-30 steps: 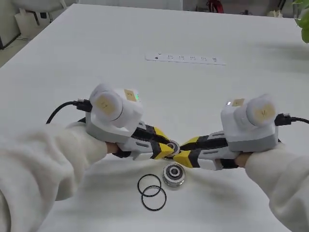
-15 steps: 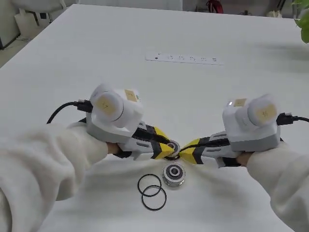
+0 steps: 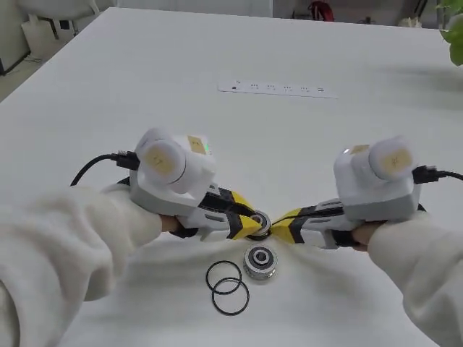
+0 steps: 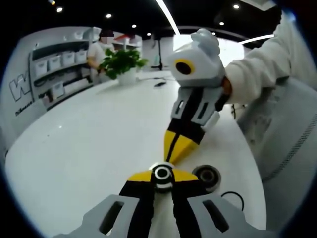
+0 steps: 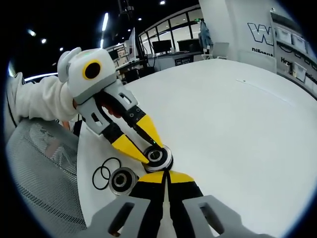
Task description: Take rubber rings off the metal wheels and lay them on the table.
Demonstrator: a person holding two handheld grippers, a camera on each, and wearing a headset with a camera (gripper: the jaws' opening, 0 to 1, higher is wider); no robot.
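Two rings (image 3: 228, 286) lie on the table. The left gripper (image 3: 252, 223) clamps a wheel (image 4: 162, 173). The right gripper (image 3: 278, 220), jaws closed, sits at its rim. Next move: peel its ring off.

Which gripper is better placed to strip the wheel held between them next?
Right, probably. The left gripper is clamped on the metal wheel and steadies it, while the right gripper has its shut jaws tipped against the wheel's rim, free to pull away.
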